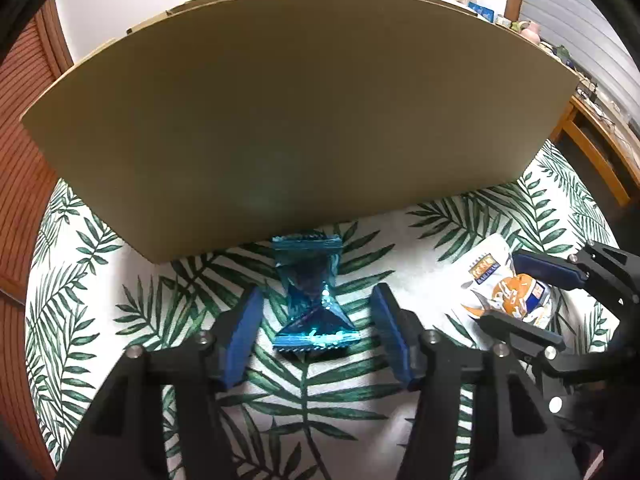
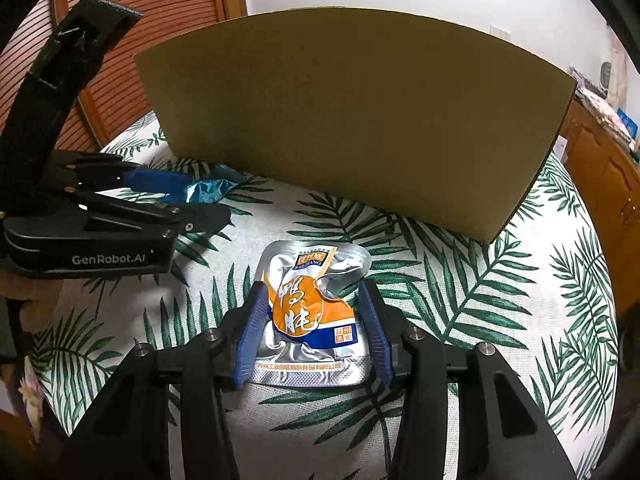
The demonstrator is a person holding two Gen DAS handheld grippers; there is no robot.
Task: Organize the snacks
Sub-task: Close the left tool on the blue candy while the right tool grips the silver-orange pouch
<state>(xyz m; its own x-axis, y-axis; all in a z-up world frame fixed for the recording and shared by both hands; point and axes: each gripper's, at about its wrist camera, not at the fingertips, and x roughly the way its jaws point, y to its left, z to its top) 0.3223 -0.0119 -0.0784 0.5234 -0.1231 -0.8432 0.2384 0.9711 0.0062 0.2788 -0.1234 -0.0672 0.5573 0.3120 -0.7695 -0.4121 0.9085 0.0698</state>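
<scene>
A twisted, shiny blue snack packet [image 1: 316, 332] lies on the palm-leaf tablecloth [image 1: 320, 408], just in front of a tall cardboard box wall [image 1: 300, 120]. My left gripper [image 1: 318, 292] straddles it, open, with a gap between each blue pad and the packet. In the right wrist view this left gripper [image 2: 208, 196] shows at the left, the blue packet [image 2: 208, 191] beside its tips. A silver and orange pouch [image 2: 308, 312] rests on the cloth, crumpled between the pads of my right gripper [image 2: 313, 286], which is shut on it. In the left wrist view the right gripper [image 1: 502, 290] and pouch [image 1: 492, 276] show at the right.
The cardboard box [image 2: 360, 120] spans the back of the round table. A slatted wooden door [image 2: 140, 8] stands at the left, and wooden furniture [image 2: 608, 168] lies beyond the table's right edge. A hand [image 2: 28, 296] holds the left gripper's body.
</scene>
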